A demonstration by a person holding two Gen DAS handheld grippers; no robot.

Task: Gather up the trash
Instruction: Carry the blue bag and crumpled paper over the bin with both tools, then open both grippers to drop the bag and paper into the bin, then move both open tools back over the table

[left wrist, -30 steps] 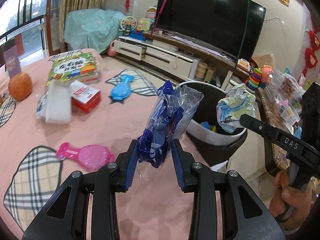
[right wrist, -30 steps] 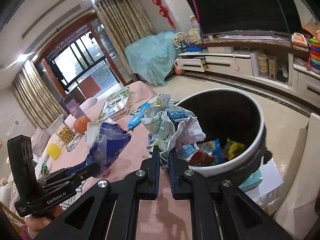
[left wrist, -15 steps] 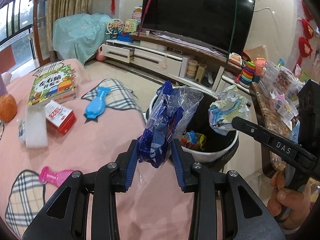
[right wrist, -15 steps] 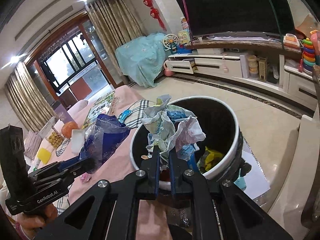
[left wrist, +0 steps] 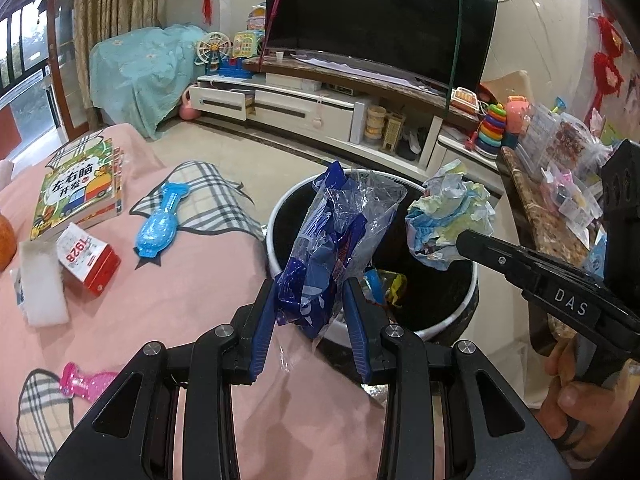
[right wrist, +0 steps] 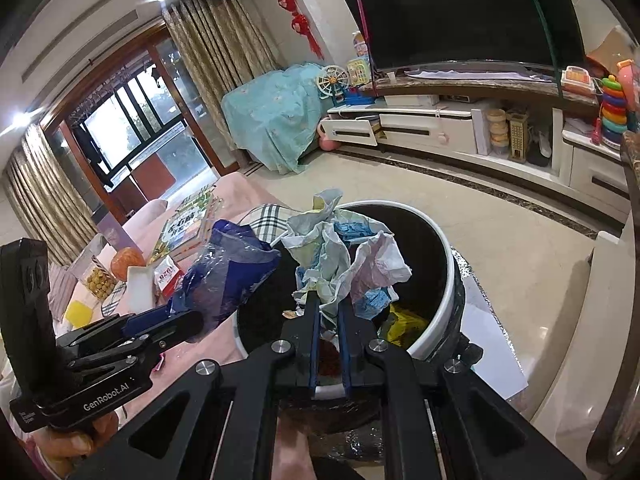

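Observation:
My left gripper [left wrist: 311, 294] is shut on a crumpled blue and clear plastic bag [left wrist: 332, 236], held at the near left rim of the round black trash bin [left wrist: 273, 240]. My right gripper [right wrist: 328, 303] is shut on a wad of crumpled pastel paper [right wrist: 340, 248], hanging over the mouth of the white-rimmed bin [right wrist: 450, 280]. Colourful wrappers lie inside the bin. From the right wrist, the left gripper [right wrist: 176, 314] and its bag [right wrist: 228, 268] appear at the left. In the left wrist view the right gripper [left wrist: 460, 238] holds the paper wad [left wrist: 448, 216] above the bin.
The pink-covered table [left wrist: 192, 288] carries a picture book [left wrist: 80, 188], a red and white box [left wrist: 86, 256], a white pad [left wrist: 40, 284], a blue toy [left wrist: 160, 224] and a pink toy [left wrist: 86, 380]. A cluttered counter [left wrist: 560, 200] stands right of the bin. A TV stand [left wrist: 320, 104] lies beyond.
Both grippers have carried their loads toward the bin, which now looms larger and sits under the paper wad. The table items have slid left in the left wrist view. Grips are unchanged.

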